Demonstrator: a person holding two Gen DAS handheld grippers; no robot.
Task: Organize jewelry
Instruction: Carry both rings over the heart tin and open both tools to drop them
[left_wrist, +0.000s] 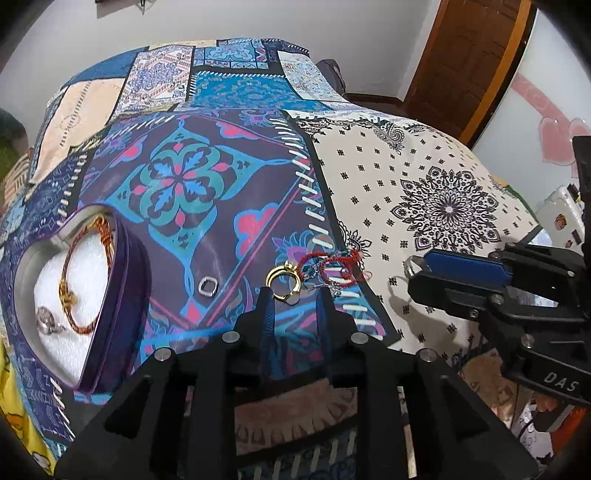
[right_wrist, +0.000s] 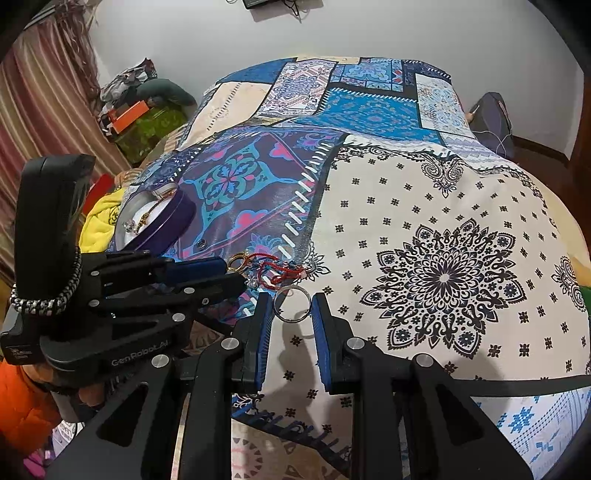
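Both pairs of jaws stand released, holding nothing. Farthest left, near the left edge of the patchwork bedspread (left_wrist: 424, 166), sits the purple heart-shaped tin with white padding (left_wrist: 122, 295); already inside lie a gold-and-red braided cord bracelet (left_wrist: 86, 269) and a small silvery ring with a stone (left_wrist: 46, 319). On the bare cloth just right of the tin rests a small square silver ring (left_wrist: 207, 285).

Next, the left gripper (left_wrist: 293, 291) hovers with its fingers spread on either side of the gold hoop rings (left_wrist: 282, 282), which lie flat, not yet pinched. Touching the hoops on their right is a tangle of red cord bracelet with small silver charms (left_wrist: 330, 269), its long axis running roughly left to right across the white stitch line.

Farthest right, the right gripper (right_wrist: 291, 310) brackets a plain silver band ring (right_wrist: 291, 304) that seems tilted up on its edge on the cream patch, its opening facing back toward the camera.

Judging by this, sorting is under way: two pieces are stowed, and at least four are left.
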